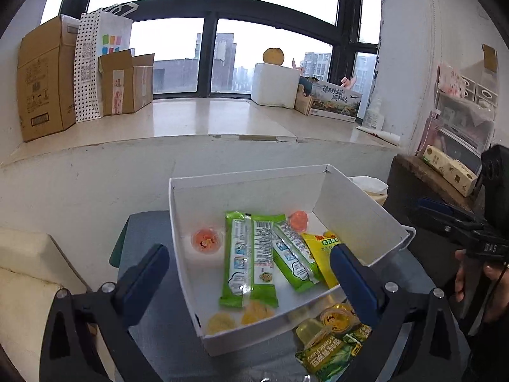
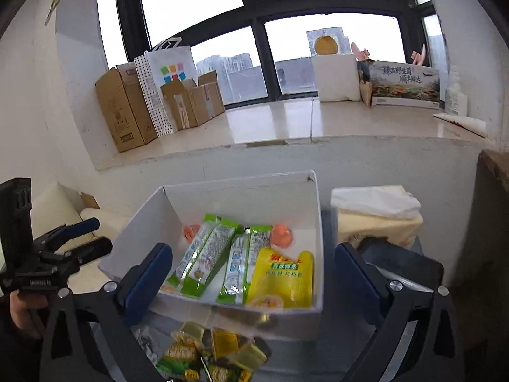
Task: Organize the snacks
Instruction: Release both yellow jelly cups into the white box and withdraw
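Where green snack packets (image 1: 251,258) lie, white box (image 1: 359,210), yellow pouch (image 2: 281,278) alongside.

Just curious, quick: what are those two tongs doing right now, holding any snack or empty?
Left tongs: open, holding nothing, above the white box.
Right tongs: open, holding nothing.

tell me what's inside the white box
Inside the white box: green snack packets, a yellow pouch, orange jelly cups and yellow jelly cups. Anything under the packets is hidden.
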